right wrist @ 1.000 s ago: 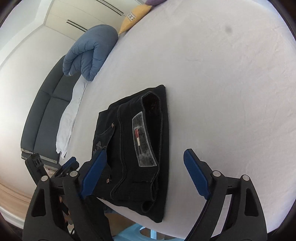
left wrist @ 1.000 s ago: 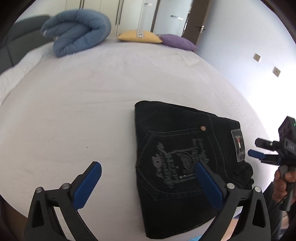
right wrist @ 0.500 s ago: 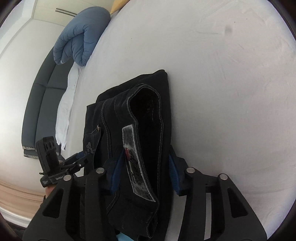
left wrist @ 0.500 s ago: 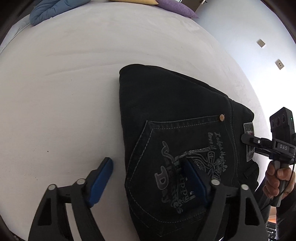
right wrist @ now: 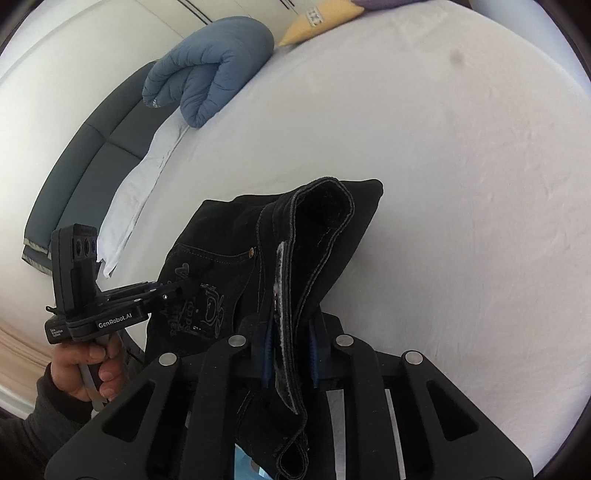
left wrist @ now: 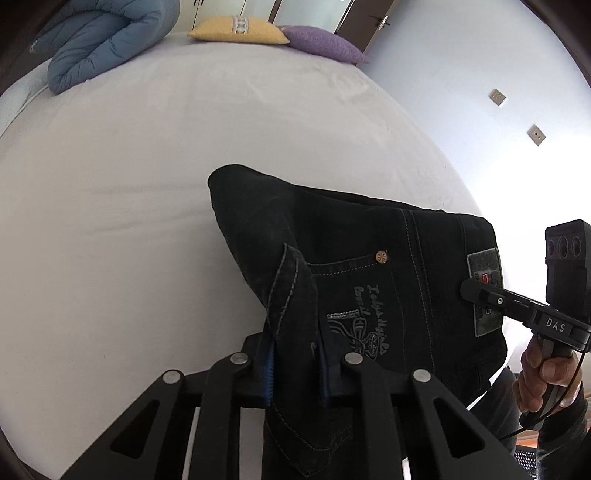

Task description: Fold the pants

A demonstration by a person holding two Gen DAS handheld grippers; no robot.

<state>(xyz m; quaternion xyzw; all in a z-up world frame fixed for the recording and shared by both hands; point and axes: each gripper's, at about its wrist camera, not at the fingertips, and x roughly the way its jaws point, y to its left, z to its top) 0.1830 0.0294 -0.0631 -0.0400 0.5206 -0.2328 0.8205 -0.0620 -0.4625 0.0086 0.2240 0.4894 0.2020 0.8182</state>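
My left gripper (left wrist: 295,373) grips a raised fold of the black pants (left wrist: 369,236), and its jaws are closing on that fabric. The blue pads (left wrist: 269,373) press a pinched ridge of denim at the pocket edge, and the ridge stands up between the fingers. Ahead of this gripper the folded pants lie on the white bed (left wrist: 147,166), with the printed back pocket (left wrist: 362,317) just to the right of my fingers and the rivet (left wrist: 381,257) beyond it.

My right gripper (right wrist: 290,356) grips the waistband end of the same pants (right wrist: 229,236), and its jaws are also closing on the cloth. The grey waistband label (right wrist: 281,295) runs edge-on between the pads (right wrist: 266,356), and the open waistband (right wrist: 325,206) arches up directly ahead of the fingers.

Each gripper shows in the other camera. From the left wrist, my right gripper (left wrist: 469,290) reaches in from the right, its tip over the label (left wrist: 484,266), with my right hand (left wrist: 543,373) on its handle. From the right wrist, my left gripper (right wrist: 166,290) reaches in from the left at the pocket, with my left hand (right wrist: 81,365) below it.

Far ahead of both grippers, a rolled blue duvet (left wrist: 103,40), a yellow pillow (left wrist: 240,29) and a purple pillow (left wrist: 325,44) lie at the far edge of the bed. A dark sofa (right wrist: 92,155) stands beyond the bed, left of the right gripper.
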